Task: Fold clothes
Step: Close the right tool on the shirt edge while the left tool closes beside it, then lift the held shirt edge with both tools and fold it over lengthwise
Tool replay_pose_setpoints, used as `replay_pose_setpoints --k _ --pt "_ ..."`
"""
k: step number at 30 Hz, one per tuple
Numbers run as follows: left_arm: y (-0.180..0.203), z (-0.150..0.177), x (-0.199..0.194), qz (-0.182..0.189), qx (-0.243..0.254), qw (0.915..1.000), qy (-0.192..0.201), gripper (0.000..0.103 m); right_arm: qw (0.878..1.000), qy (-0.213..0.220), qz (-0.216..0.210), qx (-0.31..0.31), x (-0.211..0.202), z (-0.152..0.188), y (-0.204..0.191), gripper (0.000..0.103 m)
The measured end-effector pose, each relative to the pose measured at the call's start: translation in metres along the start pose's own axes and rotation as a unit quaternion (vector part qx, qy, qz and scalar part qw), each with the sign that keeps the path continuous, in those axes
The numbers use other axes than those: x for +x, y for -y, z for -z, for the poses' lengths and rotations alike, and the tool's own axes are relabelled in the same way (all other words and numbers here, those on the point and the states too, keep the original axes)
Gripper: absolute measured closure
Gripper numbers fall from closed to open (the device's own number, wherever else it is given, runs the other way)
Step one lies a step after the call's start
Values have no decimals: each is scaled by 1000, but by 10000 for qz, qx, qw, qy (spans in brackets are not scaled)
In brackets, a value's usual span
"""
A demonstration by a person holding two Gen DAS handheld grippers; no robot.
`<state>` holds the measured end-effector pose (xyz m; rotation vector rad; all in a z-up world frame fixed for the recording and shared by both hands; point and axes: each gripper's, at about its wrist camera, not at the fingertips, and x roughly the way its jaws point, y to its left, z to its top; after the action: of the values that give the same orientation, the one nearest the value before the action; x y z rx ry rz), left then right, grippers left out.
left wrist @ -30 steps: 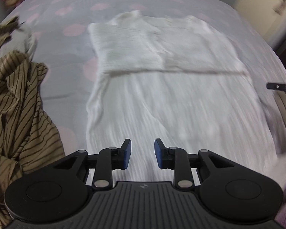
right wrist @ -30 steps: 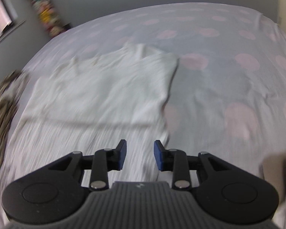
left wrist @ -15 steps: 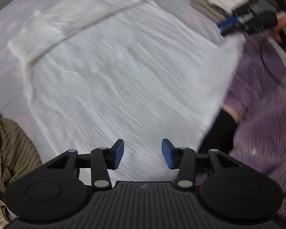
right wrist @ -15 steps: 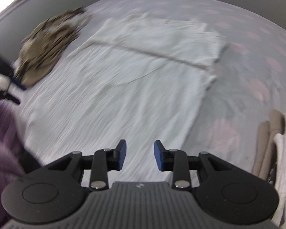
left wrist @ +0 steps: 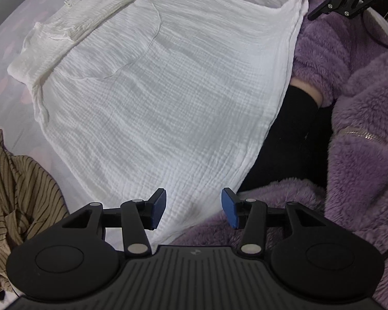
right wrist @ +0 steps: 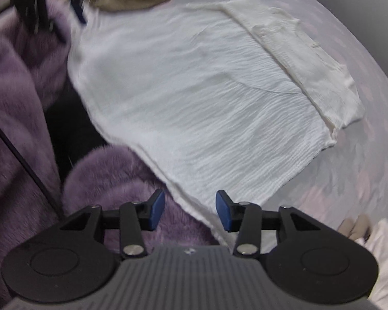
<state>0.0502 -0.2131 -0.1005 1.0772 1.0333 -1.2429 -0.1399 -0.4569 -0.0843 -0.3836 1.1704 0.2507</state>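
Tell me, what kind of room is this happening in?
Probably a bedroom. A white garment lies spread on what looks like a bed with a pale sheet with pink dots, and a striped brown garment lies crumpled beside it.

I see the white crinkled cotton garment [left wrist: 152,98] spread flat on the pale spotted bedsheet [left wrist: 2,38], its near hem over my purple fleece lap [left wrist: 362,155], with the brown striped shirt [left wrist: 15,193] heaped left.

A white crinkled garment [left wrist: 152,98] is lying beside a tan shirt with dark stripes [left wrist: 18,193], bordering a fuzzy purple robe [left wrist: 362,155] and blue gripper pads [left wrist: 157,208].
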Motion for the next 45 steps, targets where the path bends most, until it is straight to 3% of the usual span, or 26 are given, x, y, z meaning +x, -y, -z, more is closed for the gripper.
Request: replay_pose_setpoints --k 4,6,9,10,12,13,23,28,34,37,39,41,43,45 --pt "4 4 -1 -67 35 10000 -1 57 9995 -159 179 -217 7 -3 -5 61" --pt "5 6 -1 -102 80 9999 -12 57 9993 -213 200 -249 11 -3 -8 72" --pt "8 10 -1 -177 174 9997 -31 56 9988 -269 248 -322 16 -4 -15 74" --pt "8 11 0 -200 196 9996 -39 55 9986 -286 265 -348 18 -4 -18 78" --pt "9 13 1 -217 241 9995 -66 53 9983 -322 298 -379 21 -5 -22 96" --pt "10 13 2 -213 267 9994 -82 53 9981 -303 355 -393 20 -5 -24 97" --pt "29 -5 17 26 526 9985 178 51 9950 445 860 229 -31 -23 8 98" --pt "48 -18 33 -38 801 9966 194 51 9921 665 989 390 -49 -32 21 98" --pt "60 -20 59 -611 1000 9928 -263 51 9886 805 1188 458 -64 -35 31 98" --pt "53 -18 65 -919 813 9915 -425 51 9865 870 1288 512 -71 -36 36 98" --pt "46 -16 68 -1091 630 9907 -510 62 9851 913 1354 548 -76 -36 39 98" --pt "36 -13 67 -1094 388 9920 -501 86 9837 928 1419 596 -79 -35 42 98" --pt "27 -9 63 -1094 184 9929 -435 97 9825 932 1474 647 -82 -32 45 98" --pt "21 -7 53 -1177 85 9926 -272 100 9815 935 1510 708 -83 -30 48 98"
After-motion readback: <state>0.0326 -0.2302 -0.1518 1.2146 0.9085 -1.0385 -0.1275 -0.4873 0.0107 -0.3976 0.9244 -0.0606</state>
